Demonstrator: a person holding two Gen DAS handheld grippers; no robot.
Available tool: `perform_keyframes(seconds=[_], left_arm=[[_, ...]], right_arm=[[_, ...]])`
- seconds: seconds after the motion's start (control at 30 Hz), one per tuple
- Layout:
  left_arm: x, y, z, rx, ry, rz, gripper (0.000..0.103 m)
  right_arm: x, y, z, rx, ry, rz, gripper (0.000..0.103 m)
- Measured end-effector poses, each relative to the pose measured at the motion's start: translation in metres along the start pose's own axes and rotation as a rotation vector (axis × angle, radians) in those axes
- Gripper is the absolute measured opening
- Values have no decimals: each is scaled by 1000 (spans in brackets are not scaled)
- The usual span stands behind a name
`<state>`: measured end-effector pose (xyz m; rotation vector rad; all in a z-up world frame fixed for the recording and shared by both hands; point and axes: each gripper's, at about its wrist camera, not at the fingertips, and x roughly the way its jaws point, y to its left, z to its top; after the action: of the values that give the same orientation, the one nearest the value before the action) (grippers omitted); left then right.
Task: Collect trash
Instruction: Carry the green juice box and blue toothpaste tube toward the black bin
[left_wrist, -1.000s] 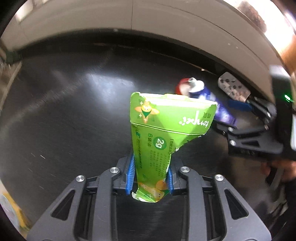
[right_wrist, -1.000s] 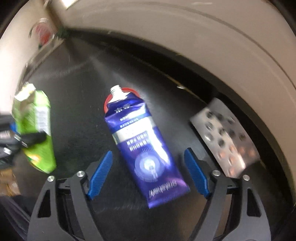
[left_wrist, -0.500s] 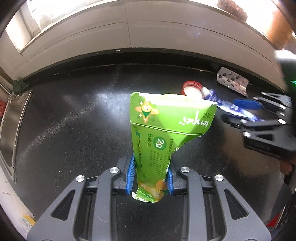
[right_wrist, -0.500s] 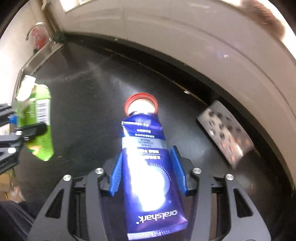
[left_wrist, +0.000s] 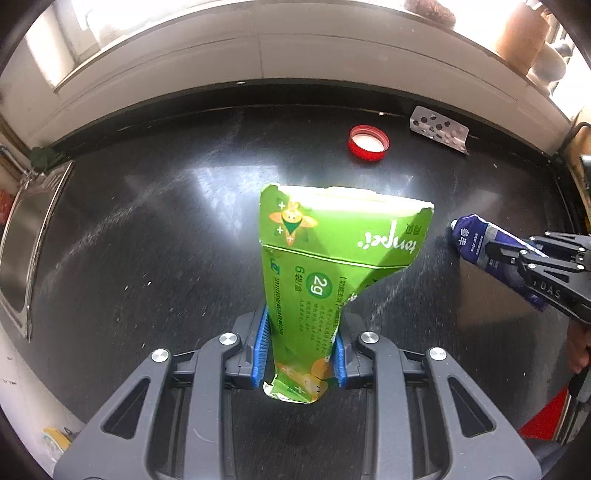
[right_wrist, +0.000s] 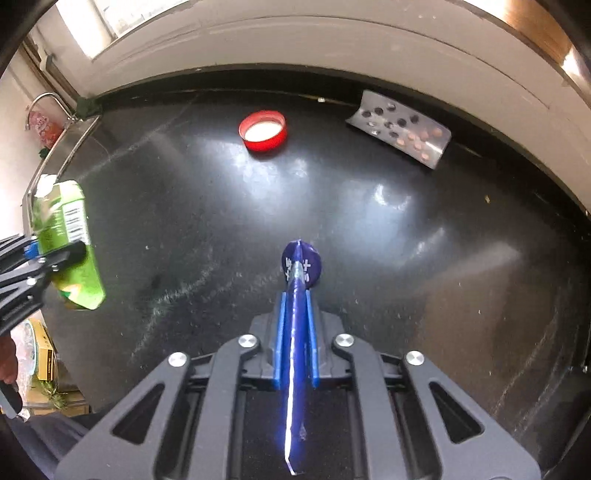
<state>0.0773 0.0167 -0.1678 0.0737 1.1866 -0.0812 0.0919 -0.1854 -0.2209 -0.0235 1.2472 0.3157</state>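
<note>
Left hand-held gripper: clamped on green carton. Right hand-held gripper: pinching flattened blue tube edge-on, its face visible only from the left wrist.

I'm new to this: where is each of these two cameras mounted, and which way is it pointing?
Left wrist view: sits on the left tongs, looking down at the black countertop; they clamp a flattened green carton.
Right wrist view: sits on the right tongs, looking down likewise; they squeeze an edge-on blue toothpaste tube.
Shared: both show the red bottle cap, the silver pill blister sheet, and the other tongs with their load.
</note>
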Motion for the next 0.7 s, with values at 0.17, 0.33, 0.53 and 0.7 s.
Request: perform_keyframes(seconds=[0.17,0.33,0.53,0.7], left_arm=[[-12,14,-14,-25,-9,9,27],[-24,28,-26,-49,-16,17,27],[-40,40,-37,-67,-29,30,27],[-51,52,-45,-92,-35,41,27]], right_arm=[[-10,6,-9,-5,-1,-6,10],[-43,29,-17,-27,-49,-5,10],[-81,73,-15,-73,-117,32,10],[-100,112,-9,-128,-149,64,10]])
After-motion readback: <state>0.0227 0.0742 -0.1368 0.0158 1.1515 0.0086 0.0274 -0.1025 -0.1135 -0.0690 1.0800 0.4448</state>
